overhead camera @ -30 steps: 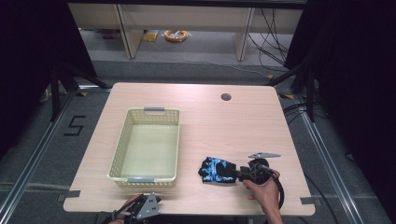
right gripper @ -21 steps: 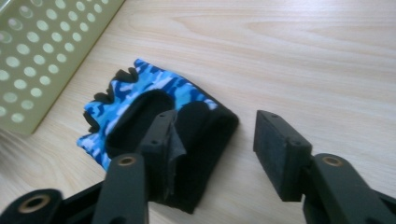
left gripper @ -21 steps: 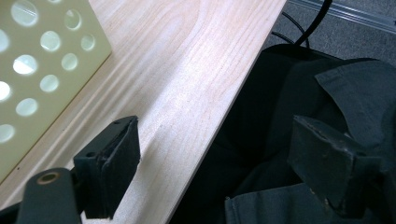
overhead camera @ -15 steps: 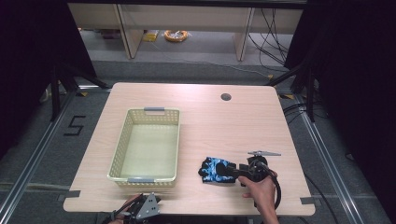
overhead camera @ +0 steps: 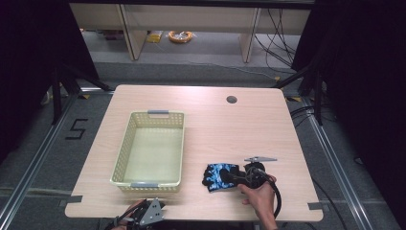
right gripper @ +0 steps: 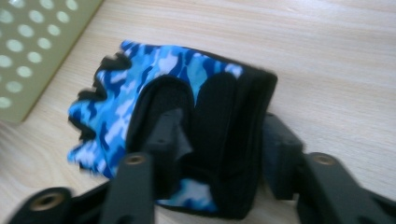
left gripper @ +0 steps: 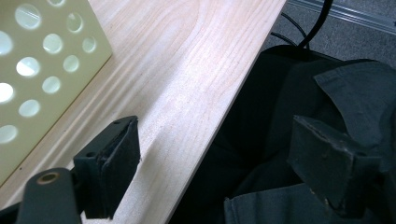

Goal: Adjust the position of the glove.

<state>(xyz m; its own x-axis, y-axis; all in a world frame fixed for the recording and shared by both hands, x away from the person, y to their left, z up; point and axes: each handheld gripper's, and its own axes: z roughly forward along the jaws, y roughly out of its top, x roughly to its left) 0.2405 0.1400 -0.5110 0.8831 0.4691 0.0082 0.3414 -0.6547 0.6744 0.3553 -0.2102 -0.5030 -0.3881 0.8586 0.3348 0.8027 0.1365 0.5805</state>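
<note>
Wooden table with a yellow basket on it. Just right of the basket lies a blue glove, flat on the wood. The right gripper has just been closing, and its jaws now squeeze the glove's black cuff end. That bite looks small, so the glove could slip out and flop down. The left gripper waits open at the table's edge

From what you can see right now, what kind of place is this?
Probably a lab or recording workspace, not a home: a bare wooden table stands on metal floor rails, black curtains hang at both sides, and cables lie on the floor behind.
</note>
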